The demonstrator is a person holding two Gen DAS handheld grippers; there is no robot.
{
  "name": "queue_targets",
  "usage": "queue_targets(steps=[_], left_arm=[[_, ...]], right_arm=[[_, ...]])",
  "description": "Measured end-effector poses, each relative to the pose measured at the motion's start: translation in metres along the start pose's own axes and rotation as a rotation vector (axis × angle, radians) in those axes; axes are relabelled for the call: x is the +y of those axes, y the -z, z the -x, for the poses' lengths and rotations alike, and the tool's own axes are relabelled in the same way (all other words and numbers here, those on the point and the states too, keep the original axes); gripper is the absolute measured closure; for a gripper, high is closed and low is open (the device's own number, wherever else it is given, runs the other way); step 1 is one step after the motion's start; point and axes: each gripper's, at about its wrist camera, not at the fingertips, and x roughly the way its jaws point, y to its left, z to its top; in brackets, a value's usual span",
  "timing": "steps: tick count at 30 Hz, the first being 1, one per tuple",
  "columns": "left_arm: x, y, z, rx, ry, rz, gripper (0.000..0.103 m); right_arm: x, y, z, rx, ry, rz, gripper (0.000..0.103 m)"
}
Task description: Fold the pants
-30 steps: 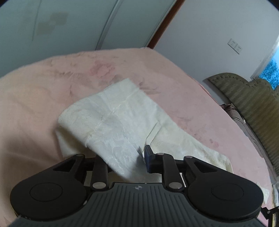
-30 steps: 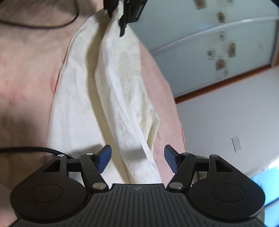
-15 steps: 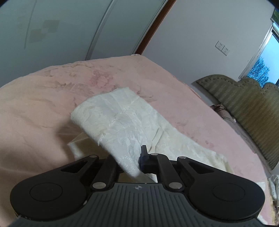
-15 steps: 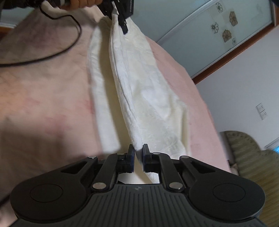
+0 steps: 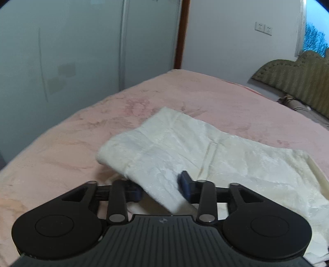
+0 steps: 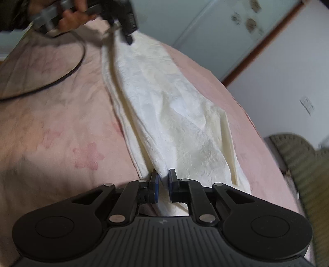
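pants (image 5: 207, 156) lie folded lengthwise on the pink bed (image 5: 61, 147), cream and textured, running from your near side toward the far edge. your left tongs (image 5: 161, 189) are spreading right now: the two blue pads stand apart with a corner of the folded cloth draped between them, and the fabric sits loose there, no pad pressing on it. the left pad is partly hidden under the cloth edge, the right pad clear and just beside the fold.

over in the right wrist view, your right tongs (image 6: 163, 180) are clenched, pads nearly together, pinching a thin ridge of the pants (image 6: 174, 115) at the near end. the cloth rises out of that pinch and stretches away in a long band across the bed (image 6: 51, 123).

at the far end of that band you can see your left hand (image 6: 67, 16) holding the other tool, with the left tongs (image 6: 125, 30) hanging dark and blurred over the upper end of the pants; from here you cannot tell whether they touch it. a black cable (image 6: 67, 71) loops over the bed beside the cloth. a padded olive headboard (image 5: 298, 82) sits off to the right, and pale sliding wardrobe doors (image 5: 72, 51) stand behind the bed.
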Motion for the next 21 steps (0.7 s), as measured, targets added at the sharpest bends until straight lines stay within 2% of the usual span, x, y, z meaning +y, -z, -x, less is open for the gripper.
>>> queue_targets(steps=[1, 2, 5, 7, 8, 10, 13, 14, 16, 17, 18, 20, 21], left_arm=[[0.002, -0.002, 0.004, -0.013, -0.032, -0.002, 0.043], [0.003, -0.003, 0.011, -0.035, -0.068, -0.001, 0.039], [0.009, -0.006, 0.034, -0.132, -0.18, 0.021, 0.037], [0.012, -0.008, 0.049, -0.189, -0.215, 0.051, 0.036], [0.011, -0.011, 0.056, -0.207, -0.207, 0.063, 0.035], [0.004, -0.014, 0.063, -0.217, -0.14, 0.06, 0.034], [-0.028, -0.016, 0.066, -0.191, 0.031, -0.017, 0.034], [-0.042, -0.014, 0.067, -0.19, 0.085, -0.053, 0.034], [-0.076, -0.008, 0.068, -0.175, 0.193, -0.142, 0.034], [-0.092, -0.004, 0.069, -0.167, 0.249, -0.184, 0.034], [-0.109, 0.001, 0.071, -0.161, 0.316, -0.23, 0.033], [-0.139, 0.012, 0.074, -0.153, 0.423, -0.314, 0.032], [-0.153, 0.019, 0.075, -0.15, 0.469, -0.359, 0.031]], right_arm=[[0.0, 0.0, -0.001, -0.005, 0.013, -0.003, 0.093], [0.001, -0.001, 0.001, -0.01, 0.026, -0.003, 0.092], [-0.001, 0.006, 0.019, -0.039, 0.029, -0.045, 0.091], [-0.014, 0.019, 0.038, -0.059, 0.002, -0.168, 0.089], [-0.024, 0.028, 0.047, -0.065, 0.007, -0.245, 0.088], [-0.049, 0.056, 0.067, -0.065, 0.064, -0.432, 0.088], [-0.086, 0.109, 0.101, -0.051, 0.213, -0.776, 0.088], [-0.097, 0.129, 0.117, -0.058, 0.27, -0.916, 0.084], [-0.108, 0.171, 0.149, -0.107, 0.366, -1.192, 0.064], [-0.109, 0.192, 0.166, -0.14, 0.409, -1.331, 0.042], [-0.107, 0.211, 0.18, -0.171, 0.443, -1.452, 0.025], [-0.101, 0.239, 0.196, -0.215, 0.455, -1.618, 0.025], [-0.099, 0.249, 0.198, -0.232, 0.428, -1.678, 0.025]])
